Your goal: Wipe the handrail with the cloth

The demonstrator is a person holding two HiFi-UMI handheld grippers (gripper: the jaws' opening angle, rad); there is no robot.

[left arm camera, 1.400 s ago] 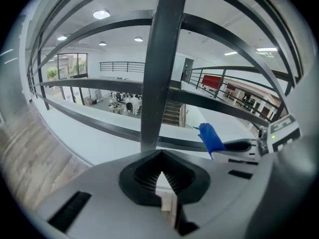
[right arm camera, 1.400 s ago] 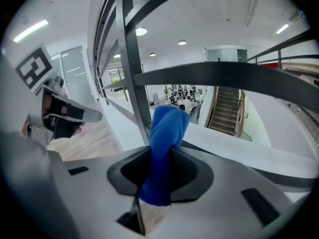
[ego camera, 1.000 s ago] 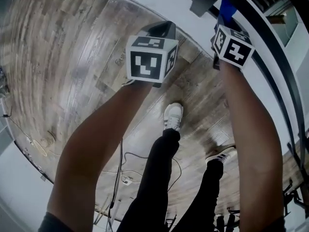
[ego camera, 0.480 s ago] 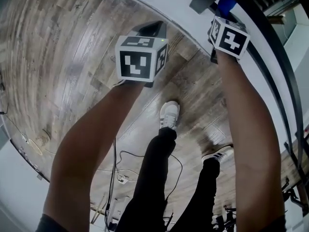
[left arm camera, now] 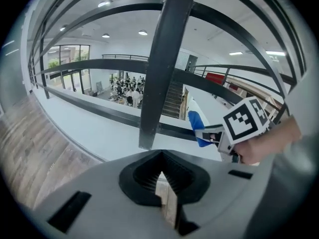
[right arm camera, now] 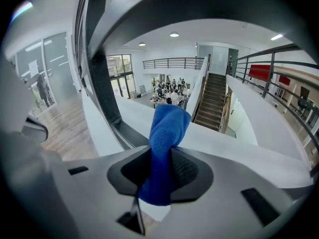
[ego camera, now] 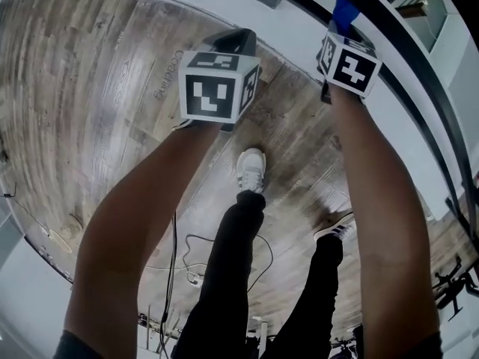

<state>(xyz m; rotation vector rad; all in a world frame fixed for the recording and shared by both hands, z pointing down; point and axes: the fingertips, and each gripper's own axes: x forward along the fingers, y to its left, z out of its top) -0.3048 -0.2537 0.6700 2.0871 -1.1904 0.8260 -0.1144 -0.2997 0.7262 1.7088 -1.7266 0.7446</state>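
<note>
A blue cloth [right arm camera: 167, 143] stands up bunched between the jaws of my right gripper [right arm camera: 167, 176], which is shut on it. In the head view the blue cloth [ego camera: 344, 11] pokes out past the right gripper [ego camera: 338, 30], close under the dark handrail [ego camera: 441, 99]. The handrail [right arm camera: 189, 9] fills the top of the right gripper view, just above the cloth; whether they touch I cannot tell. My left gripper [left arm camera: 162, 183] is shut and holds nothing. It faces a dark railing post [left arm camera: 159, 63], with the right gripper [left arm camera: 244, 128] to its right.
I stand on a wood-plank floor [ego camera: 90, 88] beside a white ledge [ego camera: 224, 10] under the railing. The person's legs and white shoes [ego camera: 251, 169] are below the arms, with cables [ego camera: 179, 260] on the floor behind. Beyond the railing lie an atrium and a staircase [right arm camera: 209, 103].
The view has slid along the railing: the post at the top has shifted left and the feet have stepped. Both grippers stay shut, the right still on the cloth.
</note>
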